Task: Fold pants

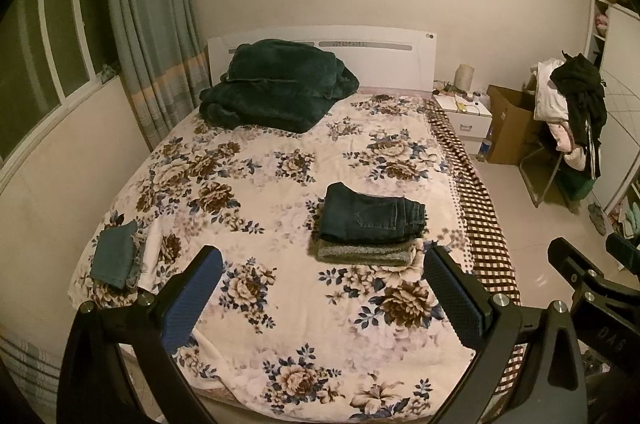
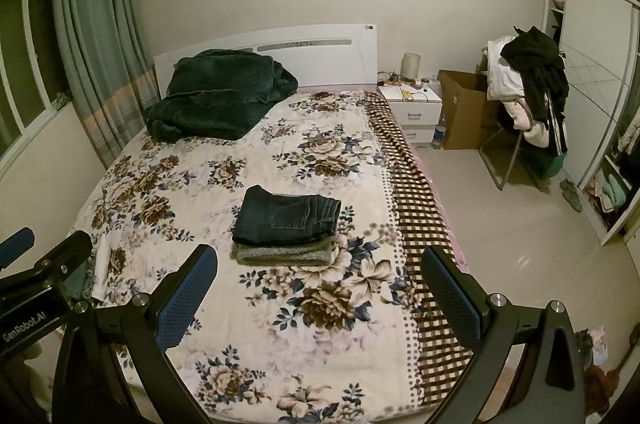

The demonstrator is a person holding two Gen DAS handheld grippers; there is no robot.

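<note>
Folded dark blue jeans [image 1: 372, 214] lie on top of a folded grey garment [image 1: 362, 253] on the floral bedspread [image 1: 280, 304], right of the bed's middle. The stack also shows in the right wrist view, jeans [image 2: 288, 216] over the grey garment [image 2: 284, 254]. A smaller folded blue denim piece [image 1: 114, 256] lies near the bed's left edge. My left gripper [image 1: 322, 264] is open and empty, held above the foot of the bed, short of the stack. My right gripper [image 2: 320, 262] is open and empty beside it, also short of the stack.
A dark green blanket [image 1: 276, 84] is heaped by the white headboard [image 1: 380, 52]. Right of the bed stand a white nightstand [image 1: 466, 116], a cardboard box [image 1: 510, 128] and a chair piled with clothes [image 1: 576, 112]. A wardrobe [image 2: 596, 84] lines the right wall. Curtains [image 1: 148, 24] hang at left.
</note>
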